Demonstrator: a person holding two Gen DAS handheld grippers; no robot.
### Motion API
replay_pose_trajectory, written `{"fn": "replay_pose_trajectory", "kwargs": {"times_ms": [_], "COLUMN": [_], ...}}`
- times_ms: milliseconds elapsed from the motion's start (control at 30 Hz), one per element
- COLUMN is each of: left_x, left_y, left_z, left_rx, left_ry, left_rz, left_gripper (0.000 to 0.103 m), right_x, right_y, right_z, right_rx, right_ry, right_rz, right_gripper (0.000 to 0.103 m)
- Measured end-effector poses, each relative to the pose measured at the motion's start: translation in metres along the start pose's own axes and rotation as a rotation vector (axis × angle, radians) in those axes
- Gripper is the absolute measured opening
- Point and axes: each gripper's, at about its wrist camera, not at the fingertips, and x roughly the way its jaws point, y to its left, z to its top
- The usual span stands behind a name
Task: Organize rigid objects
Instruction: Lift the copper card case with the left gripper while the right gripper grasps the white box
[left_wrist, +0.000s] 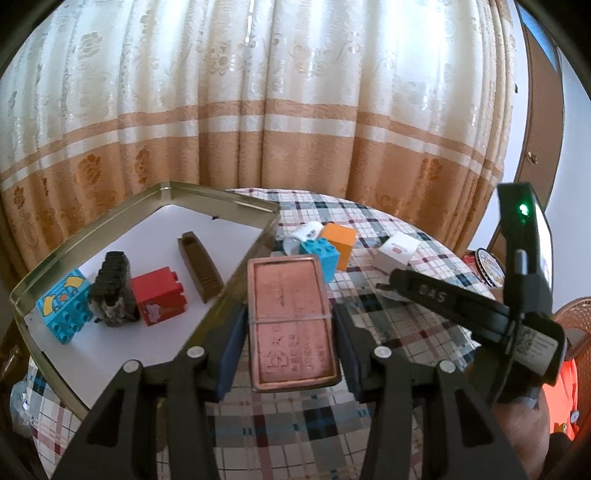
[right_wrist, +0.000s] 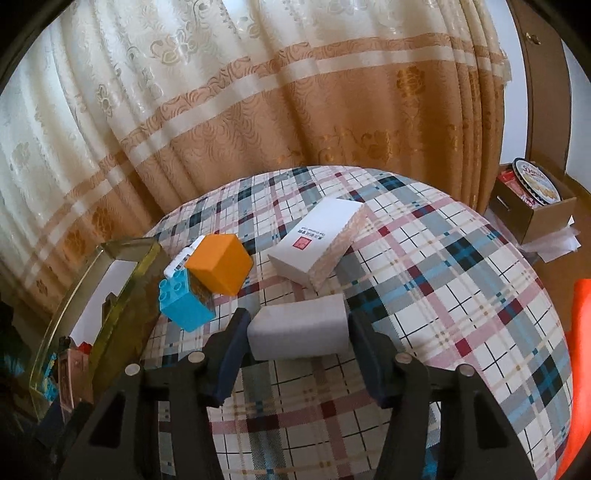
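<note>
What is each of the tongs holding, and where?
Left tongs grip the pink tin by its long sides; right tongs grip the grey block by its ends.

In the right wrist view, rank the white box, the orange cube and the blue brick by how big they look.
1. white box
2. orange cube
3. blue brick
Box and cube are close, and nearness may skew this.

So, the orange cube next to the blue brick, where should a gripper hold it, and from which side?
Grip the orange cube across its two free flat side faces, coming from above. The blue brick and a white piece press close on its left, so a low approach from there looks blocked, and it sits slightly tilted. Both grippers already hold other things.
</note>
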Motion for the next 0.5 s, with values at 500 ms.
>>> {"fn": "replay_pose_trajectory", "kwargs": {"times_ms": [500], "left_x": [-0.002], "left_y": [0.0], "left_z": [0.0], "left_rx": [0.005], "left_ry": [-0.003], "left_rz": [-0.005], "left_gripper": [0.047], "right_x": [-0.018], "right_y": [0.005], "right_z": [0.0], "right_rx": [-0.039], "right_ry": [-0.068], "right_rz": [-0.007], "right_gripper": [0.056]}}
